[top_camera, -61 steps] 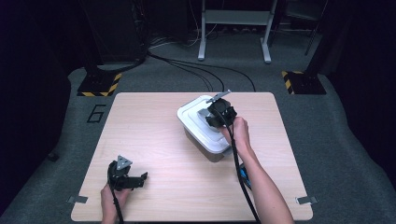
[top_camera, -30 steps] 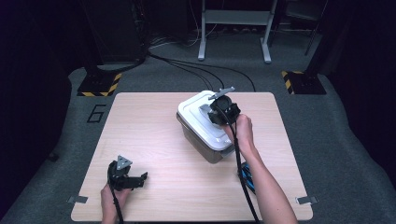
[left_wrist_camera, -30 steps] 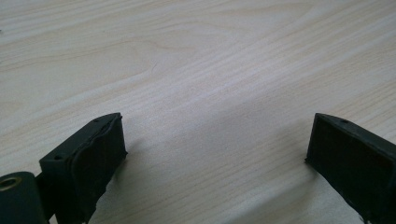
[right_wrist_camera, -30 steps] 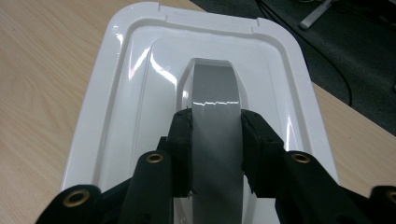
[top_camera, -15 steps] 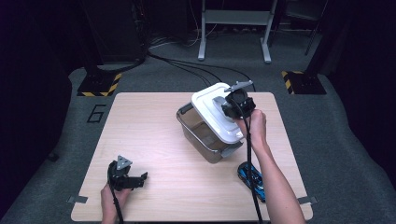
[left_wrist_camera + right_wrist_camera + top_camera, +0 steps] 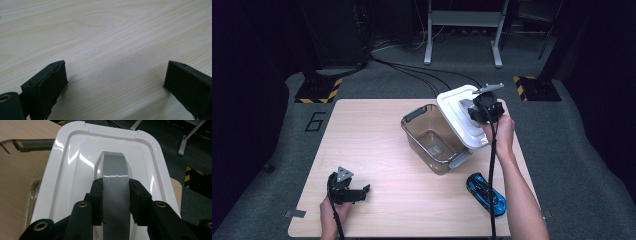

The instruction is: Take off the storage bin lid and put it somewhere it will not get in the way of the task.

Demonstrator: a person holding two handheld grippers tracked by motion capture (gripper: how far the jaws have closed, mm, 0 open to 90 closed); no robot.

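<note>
High view: the right tool, at upper right of centre, is clenched on the grey handle of the white lid, which hangs tilted over the right end of the clear container. The step in hand looks like carrying the lid off; next it needs a bare patch of desk to set it on, away from the blue toy car at lower right. The left tool rests at lower left, well apart

Left gripper view: its jaws stand released, bare wood between them

Right gripper view: both pads squeeze the handle at frame centre, the lid spreading above them
</note>
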